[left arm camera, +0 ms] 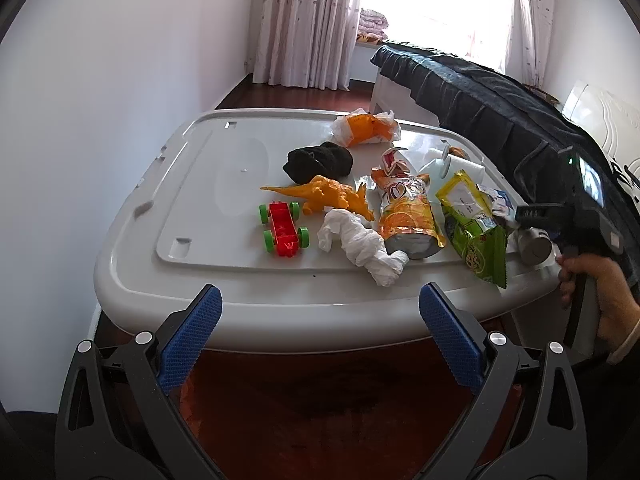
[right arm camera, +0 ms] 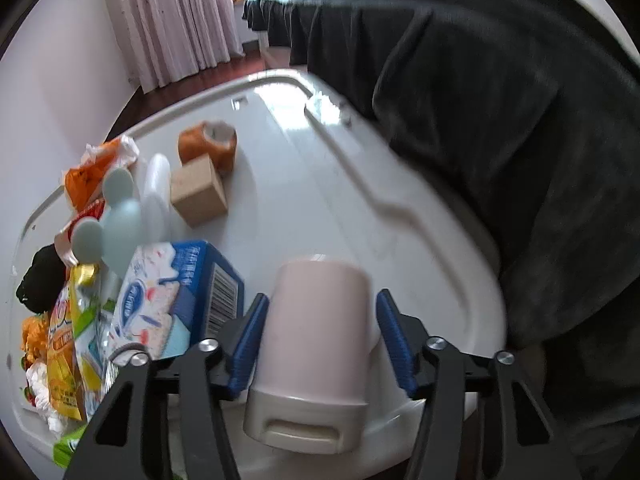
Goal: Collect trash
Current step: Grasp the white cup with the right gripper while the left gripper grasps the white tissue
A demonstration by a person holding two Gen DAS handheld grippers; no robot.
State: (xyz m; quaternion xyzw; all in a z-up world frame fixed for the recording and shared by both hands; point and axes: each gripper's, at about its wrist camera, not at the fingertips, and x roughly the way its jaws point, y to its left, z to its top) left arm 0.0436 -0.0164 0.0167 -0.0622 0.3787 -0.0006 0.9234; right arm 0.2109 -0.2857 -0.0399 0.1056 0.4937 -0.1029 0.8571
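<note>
Left wrist view. Left gripper (left arm camera: 320, 312): jaws spread wide, nothing between them, hovering short of the near rim of the grey bin lid (left arm camera: 192, 280). On the lid, mixed trash and keepers: crumpled white tissue (left arm camera: 360, 244), orange juice pouch (left arm camera: 408, 216), green snack wrapper (left arm camera: 476, 236), orange-and-white wrapper (left arm camera: 366, 128); also orange toy dinosaur (left arm camera: 324, 196), red toy car (left arm camera: 284, 229), black cloth (left arm camera: 318, 162). Best left where they lie: the toys. A hand (left arm camera: 600, 296) at far right, on the other tool's handle.

Right wrist view. Right gripper (right arm camera: 318, 336): jaws part-way in, straddling a pale pink lidded cup (right arm camera: 320, 320) lying on its side at the lid's near edge; left pad appears at the cup wall, right pad with a visible gap, so not yet gripping. Just beside it: blue-and-white tissue pack (right arm camera: 172, 300). Farther off: small cardboard box (right arm camera: 198, 192), orange tape roll (right arm camera: 208, 148).

Handling advice: centre the cup between the pads before closing; grip the body, not the lid; squeeze evenly, since a round wall may roll or squirt out; avoid dragging the tissue pack.
</note>
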